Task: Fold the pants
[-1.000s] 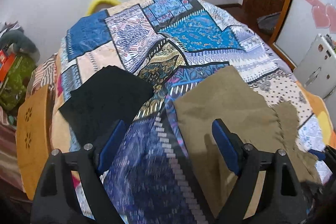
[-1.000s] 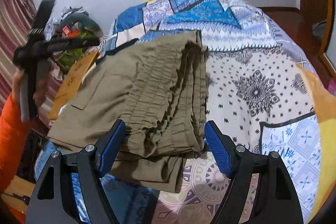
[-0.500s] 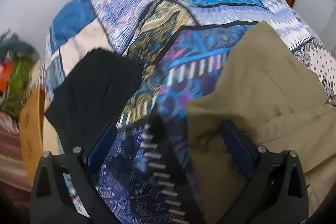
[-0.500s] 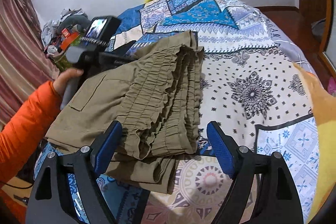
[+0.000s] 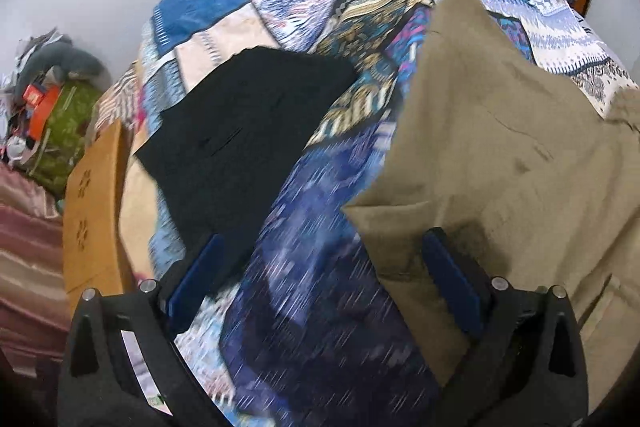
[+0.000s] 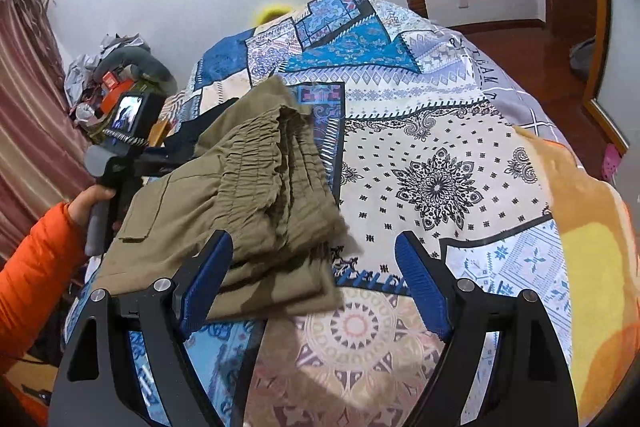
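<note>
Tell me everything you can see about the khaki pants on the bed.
The khaki pants are olive-tan woven cloth, folded into a thick stack on the patterned bedspread. A gathered elastic waistband faces up, and a flap pocket shows on the side. Layered edges show at the near end. A black garment lies beside them, apart. No gripper pad presses them.
</note>
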The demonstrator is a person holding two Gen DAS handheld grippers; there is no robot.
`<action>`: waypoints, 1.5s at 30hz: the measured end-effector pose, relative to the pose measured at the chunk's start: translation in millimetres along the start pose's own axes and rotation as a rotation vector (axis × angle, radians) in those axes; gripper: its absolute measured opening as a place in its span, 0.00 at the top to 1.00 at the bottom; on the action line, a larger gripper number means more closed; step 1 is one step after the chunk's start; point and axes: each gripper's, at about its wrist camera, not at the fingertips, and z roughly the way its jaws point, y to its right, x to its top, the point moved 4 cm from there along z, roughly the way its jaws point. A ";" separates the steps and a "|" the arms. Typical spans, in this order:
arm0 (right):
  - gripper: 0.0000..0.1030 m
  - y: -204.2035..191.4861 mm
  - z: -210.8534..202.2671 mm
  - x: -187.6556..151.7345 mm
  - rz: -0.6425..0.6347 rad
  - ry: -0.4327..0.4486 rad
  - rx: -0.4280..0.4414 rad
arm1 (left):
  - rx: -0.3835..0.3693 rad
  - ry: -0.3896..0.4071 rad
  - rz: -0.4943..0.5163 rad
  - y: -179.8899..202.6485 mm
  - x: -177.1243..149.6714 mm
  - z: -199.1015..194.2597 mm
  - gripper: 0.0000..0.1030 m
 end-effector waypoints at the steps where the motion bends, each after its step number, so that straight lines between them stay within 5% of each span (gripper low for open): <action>1: 0.22 -1.1 -1.5 -0.6 -0.002 0.003 0.001 | 0.010 0.009 -0.006 -5.5 -9.9 -6.0 0.01; 9: 0.21 -21.0 -13.0 -3.9 -0.048 0.028 0.021 | -0.007 -0.017 -0.002 -26.9 -73.3 -33.8 0.01; 16: 0.23 -38.8 -9.5 -11.6 -0.123 0.022 0.036 | -0.165 -0.006 -0.075 -19.6 -111.4 -70.0 0.12; 19: 0.43 -39.0 -5.1 -11.2 -0.140 0.050 0.006 | -0.151 0.046 -0.055 -9.3 -116.4 -82.8 0.30; 24: 0.61 -32.8 13.8 -13.7 -0.142 -0.011 -0.011 | -0.136 0.048 -0.084 -15.0 -121.2 -82.5 0.42; 33: 0.62 -27.1 26.2 -17.9 -0.177 -0.045 -0.064 | -0.058 -0.012 -0.150 -60.1 -140.7 -71.0 0.42; 39: 0.59 -16.5 24.7 2.5 -0.140 -0.058 -0.065 | -0.100 0.092 -0.209 -78.5 -119.5 -105.0 0.42; 45: 0.58 -18.8 30.0 29.8 -0.132 -0.029 -0.029 | -0.172 0.185 -0.153 -56.0 -69.3 -123.2 0.15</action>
